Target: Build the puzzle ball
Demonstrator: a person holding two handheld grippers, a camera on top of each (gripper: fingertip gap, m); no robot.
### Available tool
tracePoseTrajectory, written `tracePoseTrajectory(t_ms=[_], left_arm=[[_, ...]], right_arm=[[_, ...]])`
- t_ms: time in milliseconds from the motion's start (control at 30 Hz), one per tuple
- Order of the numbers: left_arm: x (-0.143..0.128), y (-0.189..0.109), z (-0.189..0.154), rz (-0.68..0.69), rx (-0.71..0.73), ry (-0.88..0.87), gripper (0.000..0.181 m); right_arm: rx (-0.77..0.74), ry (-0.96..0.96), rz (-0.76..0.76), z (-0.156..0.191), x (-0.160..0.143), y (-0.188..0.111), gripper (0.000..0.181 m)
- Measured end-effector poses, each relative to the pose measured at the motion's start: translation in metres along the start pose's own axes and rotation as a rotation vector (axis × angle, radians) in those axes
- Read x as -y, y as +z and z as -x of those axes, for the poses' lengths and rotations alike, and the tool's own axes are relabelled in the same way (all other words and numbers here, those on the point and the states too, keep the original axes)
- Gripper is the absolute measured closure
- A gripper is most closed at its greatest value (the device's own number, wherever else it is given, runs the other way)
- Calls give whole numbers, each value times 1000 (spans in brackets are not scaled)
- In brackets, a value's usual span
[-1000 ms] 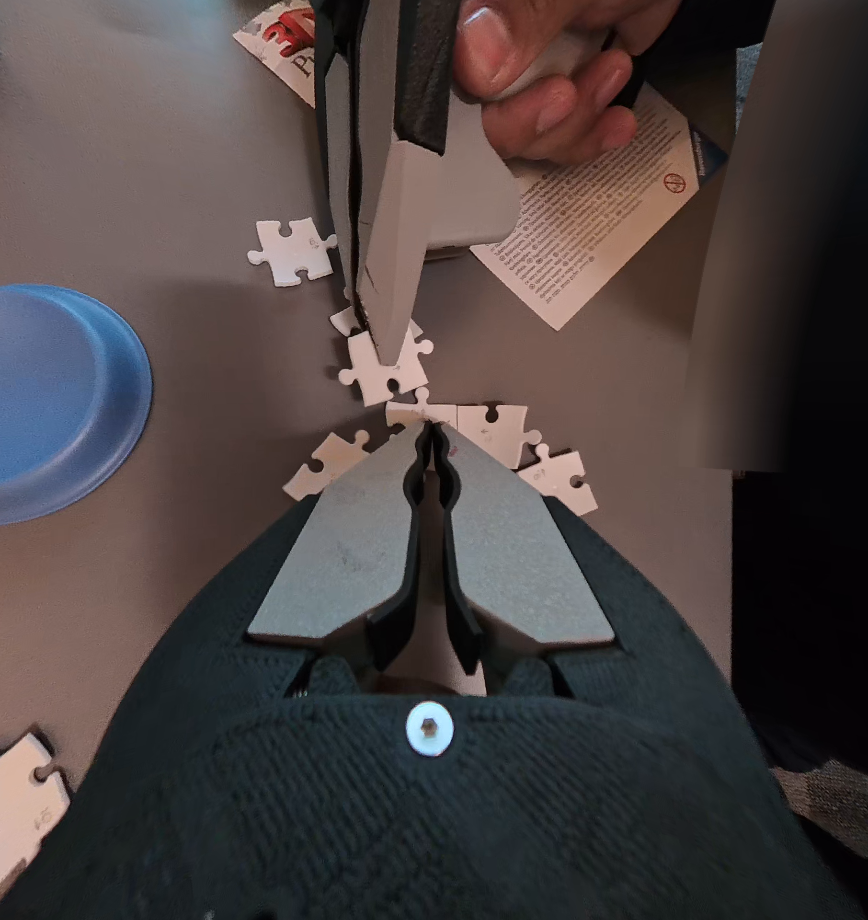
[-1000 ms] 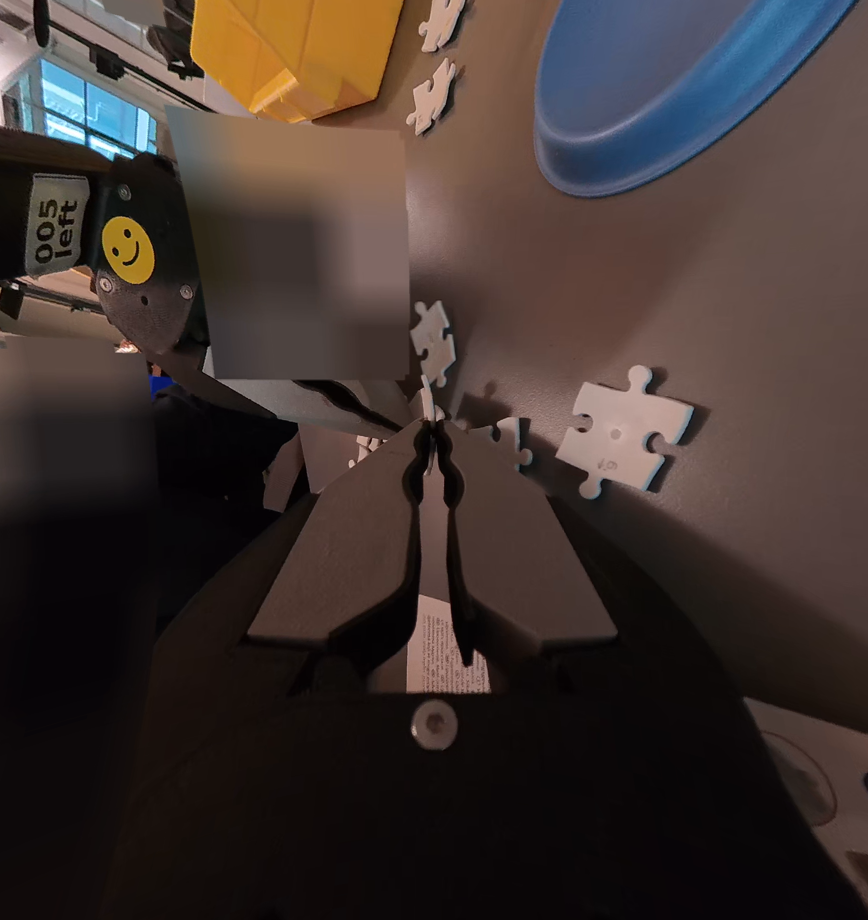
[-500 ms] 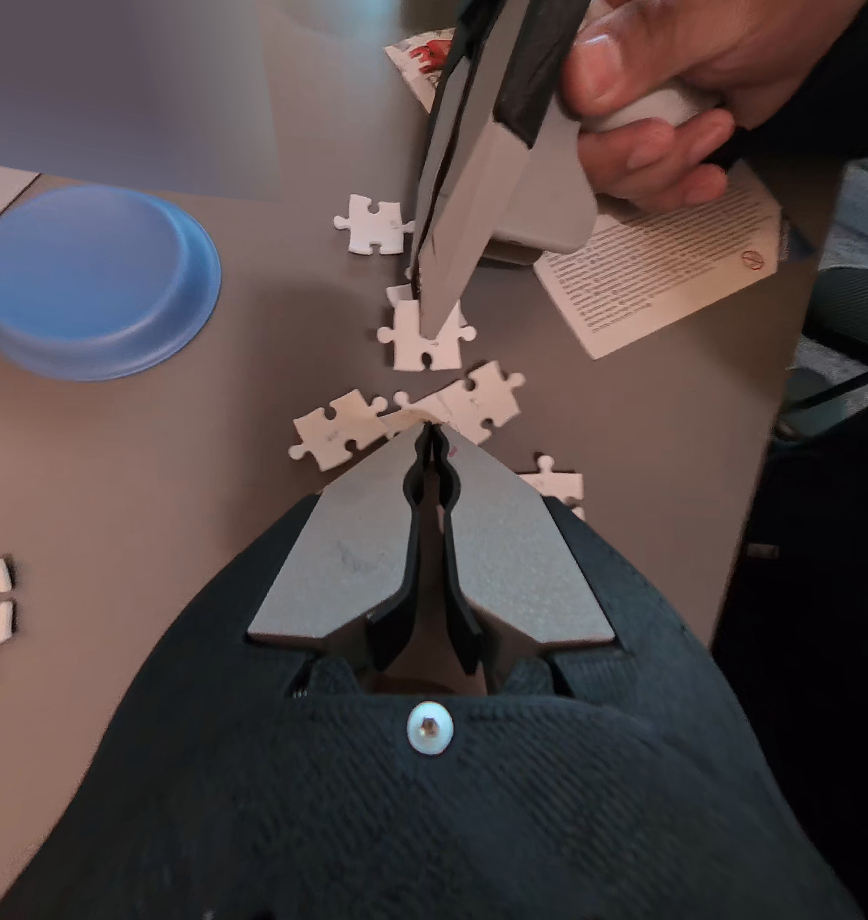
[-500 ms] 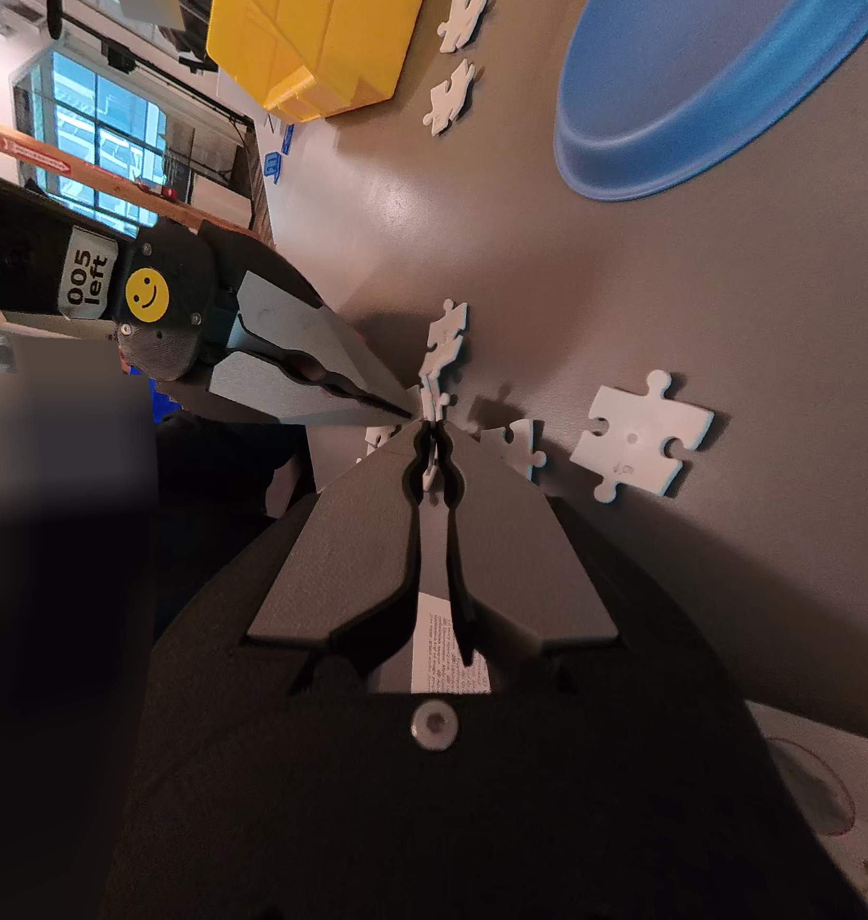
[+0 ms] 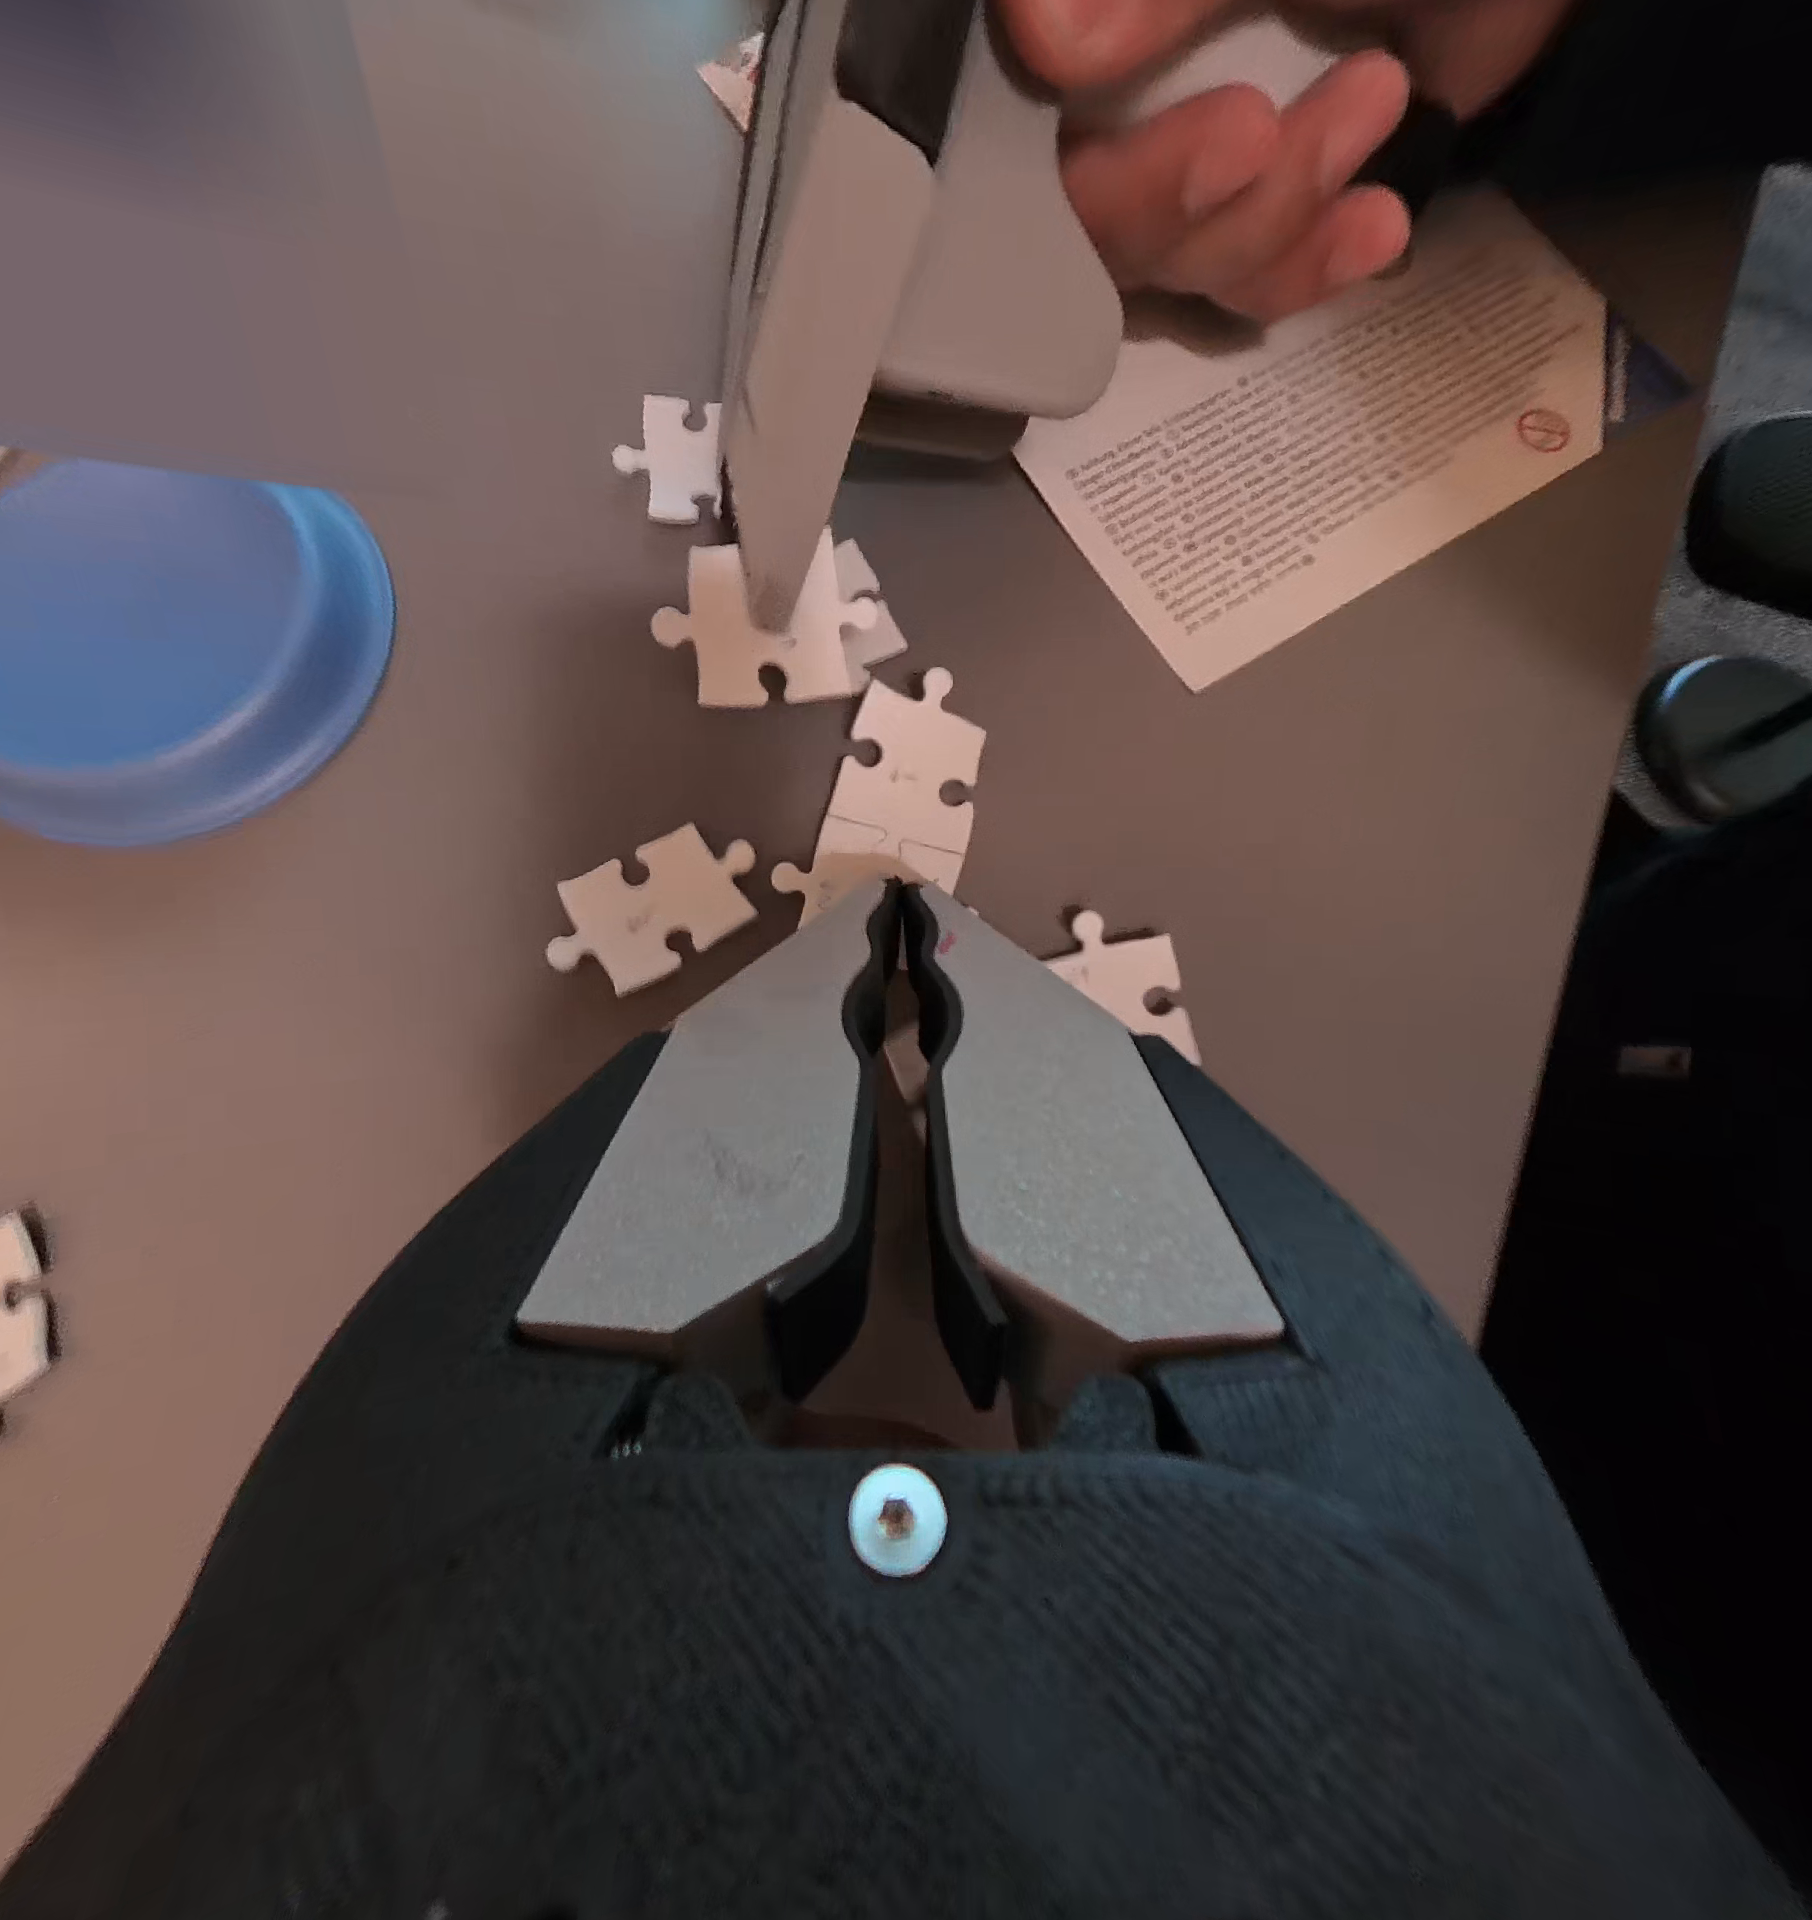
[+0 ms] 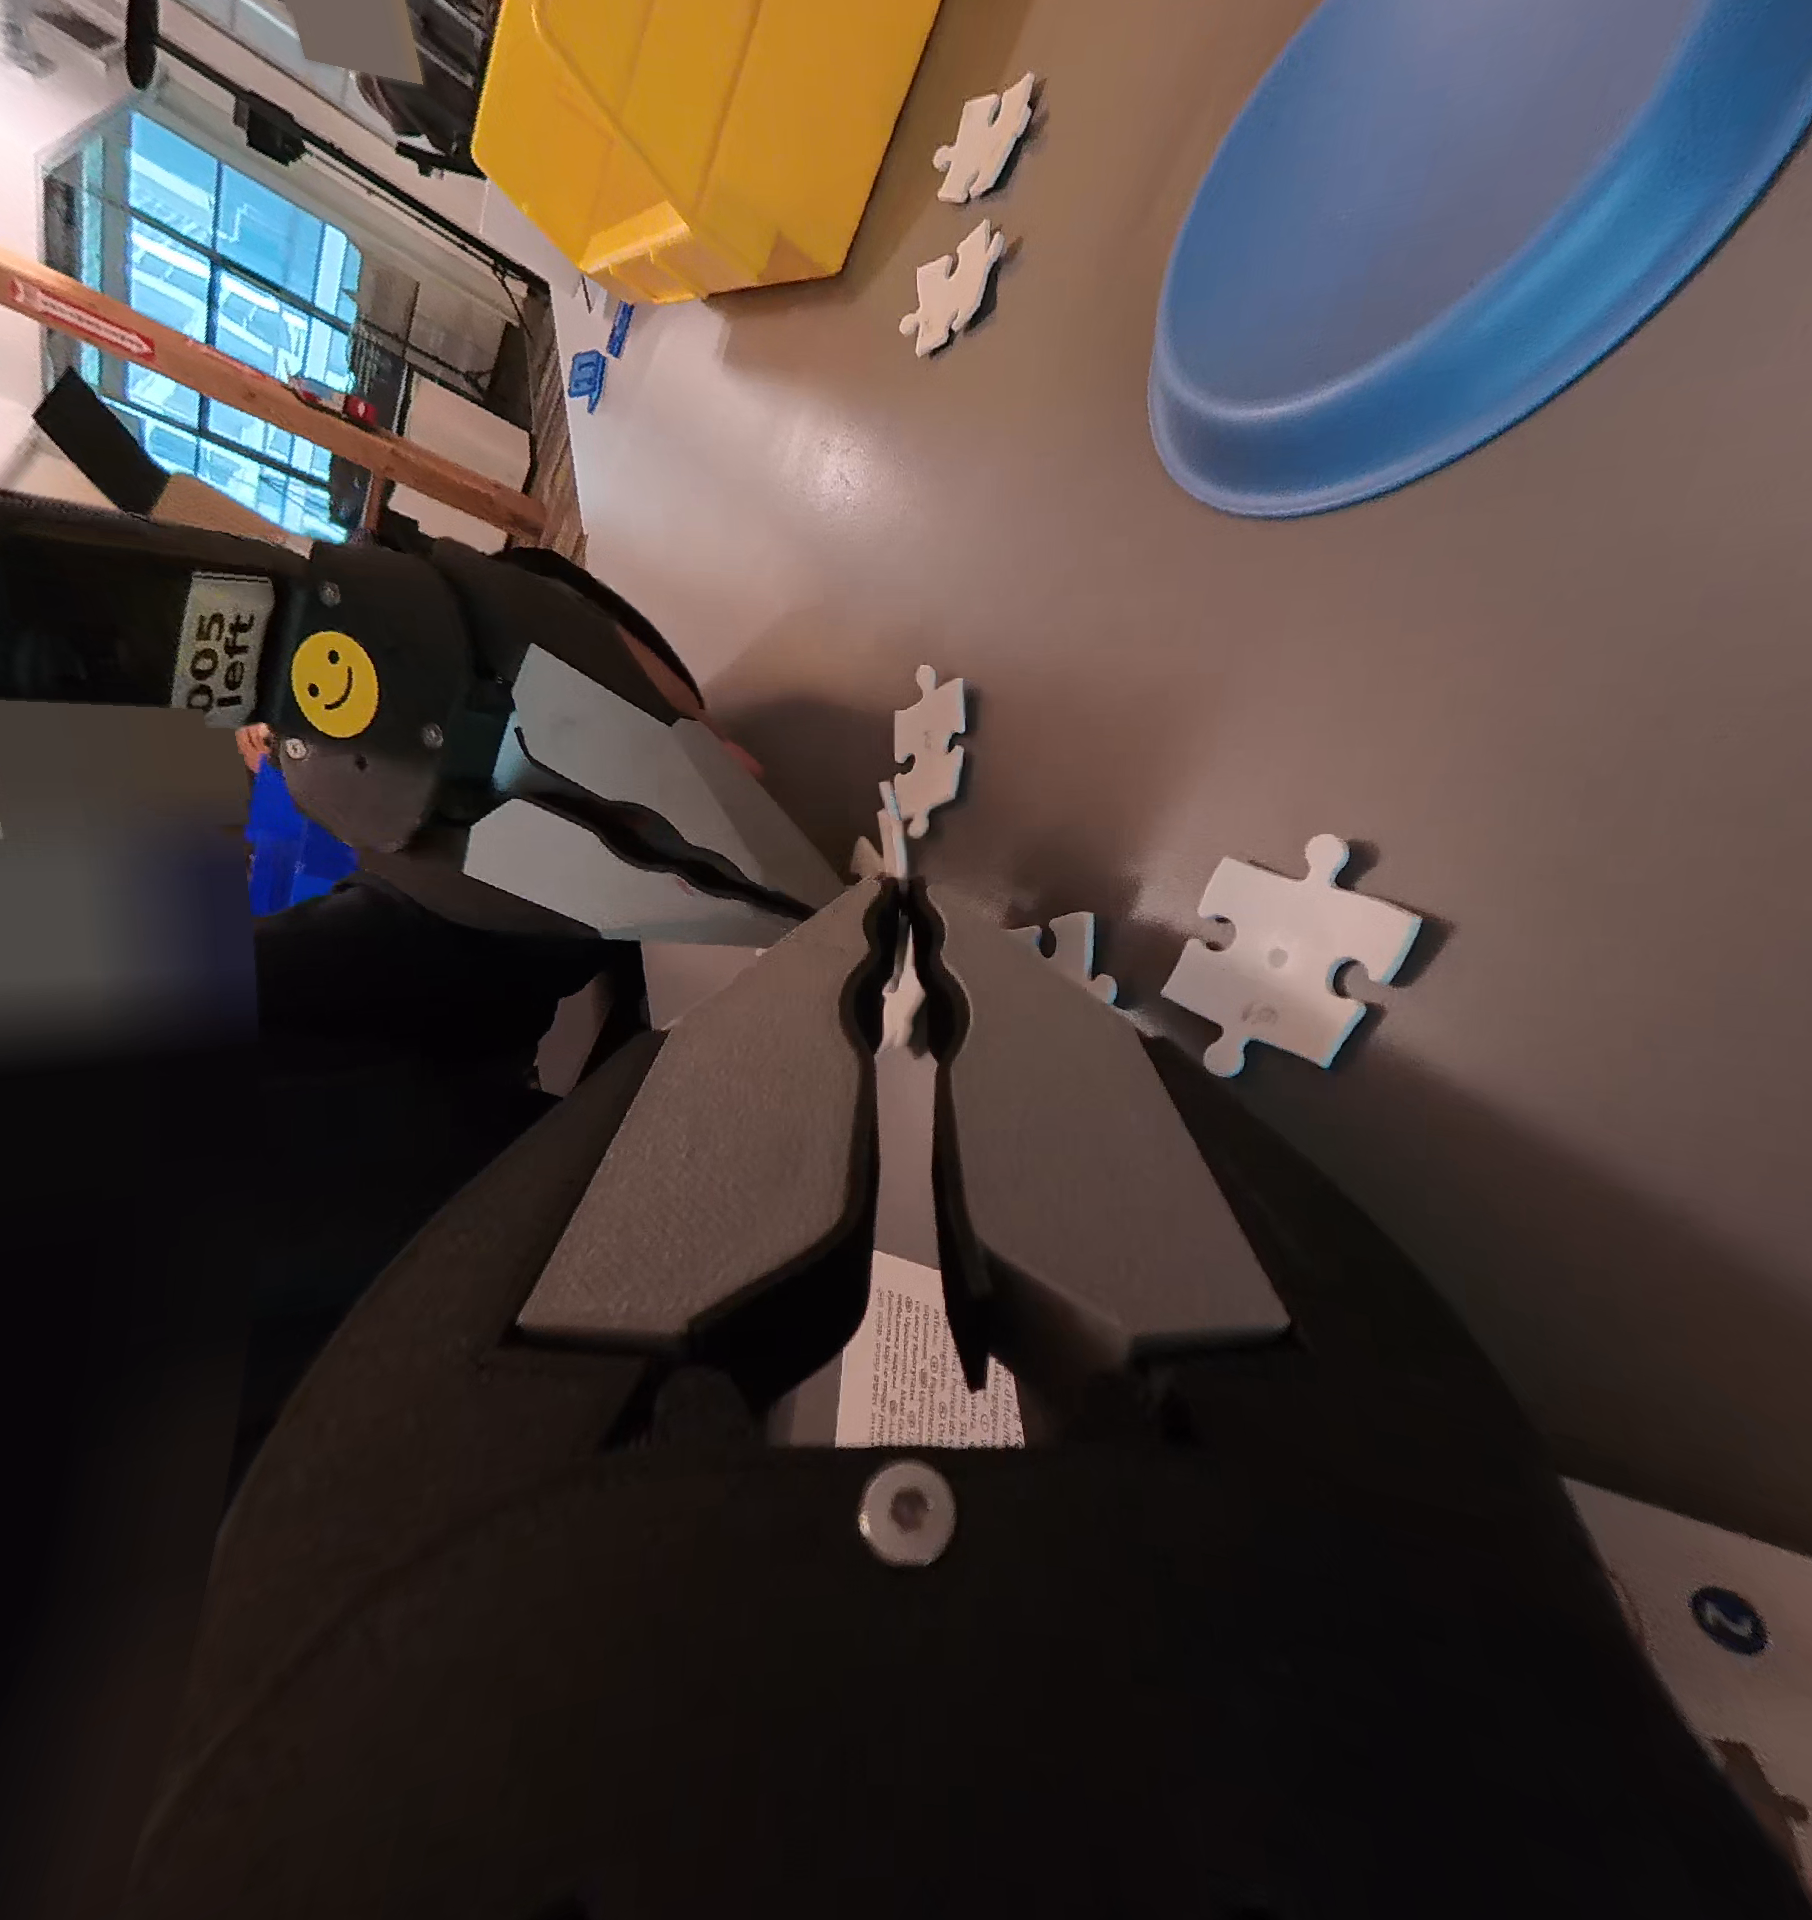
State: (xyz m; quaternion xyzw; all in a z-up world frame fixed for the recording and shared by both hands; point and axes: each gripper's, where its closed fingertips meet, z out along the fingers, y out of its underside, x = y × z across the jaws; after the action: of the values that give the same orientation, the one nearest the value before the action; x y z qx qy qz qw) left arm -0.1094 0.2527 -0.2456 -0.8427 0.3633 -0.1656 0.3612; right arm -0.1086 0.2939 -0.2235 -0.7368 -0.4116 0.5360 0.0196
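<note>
The left gripper is clenched on joined puzzle pieces above the table. The right gripper pinches a single piece nearby. Misaligned tabs or excess pressure could bend the pieces or separate the existing joint.

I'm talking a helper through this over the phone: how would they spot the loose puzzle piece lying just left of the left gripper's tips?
Start at the blue dish on the grey table and look toward the left gripper. The single puzzle piece lies flat between them, beside the fingertips. Unlike the joined pieces at the tips, it touches nothing and no gripper holds it.
</note>
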Motion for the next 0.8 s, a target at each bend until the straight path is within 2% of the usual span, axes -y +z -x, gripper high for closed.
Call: tracePoseTrajectory(t_ms=[267, 367, 533, 800], left_arm=[[11, 11, 15, 25, -23, 151, 181], [19, 1, 30, -3, 9, 150, 181], [26, -14, 28, -63, -23, 128, 181], [13, 13, 14, 16, -44, 196, 181]], right_arm=[[-6, -4, -9, -3, 3, -2, 181], [-41, -7, -24, -10, 6, -6, 181], [-59, -18, -31, -12, 8, -9, 181], [-41, -14, -66, -8, 15, -6, 181]])
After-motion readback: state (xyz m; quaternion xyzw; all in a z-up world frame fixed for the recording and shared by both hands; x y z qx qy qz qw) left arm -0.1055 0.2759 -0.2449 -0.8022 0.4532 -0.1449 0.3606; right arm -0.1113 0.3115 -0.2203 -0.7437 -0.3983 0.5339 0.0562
